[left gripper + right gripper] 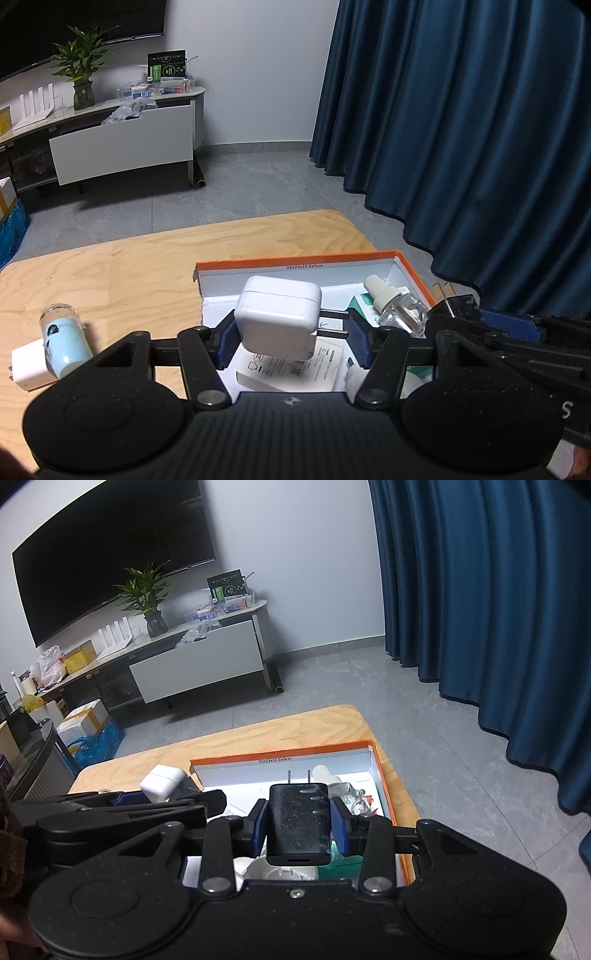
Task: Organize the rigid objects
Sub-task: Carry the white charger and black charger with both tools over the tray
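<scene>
Black charger (298,818) clamped in right hand-held gripper (300,825), white charger (277,317) in left hand-held gripper (293,338), both tilted downward over orange-rimmed box (295,258).

Left gripper (293,338), right gripper (299,825): matte black plastic, ribbed housing, silver screws, blue pads (338,825), round discs.

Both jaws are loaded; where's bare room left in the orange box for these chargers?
Barest: the white floor along the orange box's far wall, beyond the white charger. Crowded: the right side by the clear bottle and the near floor with the white carton.
</scene>
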`<state>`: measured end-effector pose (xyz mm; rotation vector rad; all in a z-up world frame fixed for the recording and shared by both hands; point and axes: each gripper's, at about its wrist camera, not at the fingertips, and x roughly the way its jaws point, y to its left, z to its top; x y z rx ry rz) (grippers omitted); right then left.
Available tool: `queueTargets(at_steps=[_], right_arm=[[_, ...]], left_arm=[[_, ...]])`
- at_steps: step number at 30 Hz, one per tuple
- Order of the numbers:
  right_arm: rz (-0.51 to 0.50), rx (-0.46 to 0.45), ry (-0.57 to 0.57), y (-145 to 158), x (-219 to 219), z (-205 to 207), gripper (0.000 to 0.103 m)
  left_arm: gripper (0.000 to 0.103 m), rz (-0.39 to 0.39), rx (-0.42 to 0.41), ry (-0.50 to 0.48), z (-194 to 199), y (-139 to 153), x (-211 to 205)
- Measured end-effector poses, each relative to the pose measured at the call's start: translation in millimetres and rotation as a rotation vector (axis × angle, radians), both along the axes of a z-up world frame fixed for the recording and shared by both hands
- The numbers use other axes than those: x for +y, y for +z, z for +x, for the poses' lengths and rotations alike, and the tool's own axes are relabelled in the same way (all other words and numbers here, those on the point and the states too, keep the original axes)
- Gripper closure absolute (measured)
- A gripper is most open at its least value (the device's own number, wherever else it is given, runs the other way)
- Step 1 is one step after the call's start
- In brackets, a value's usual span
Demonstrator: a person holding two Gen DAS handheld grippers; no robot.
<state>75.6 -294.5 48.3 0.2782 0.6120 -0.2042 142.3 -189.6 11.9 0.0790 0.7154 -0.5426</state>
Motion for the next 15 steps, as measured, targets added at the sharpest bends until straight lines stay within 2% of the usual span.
queueTargets(at_steps=[15], right_arm=[[0.007, -0.005, 0.012, -2.8, -1.4, 13.9, 0.058]], left_arm=[[0.043, -0.016, 0.023, 0.012, 18.5, -3.5, -3.2]])
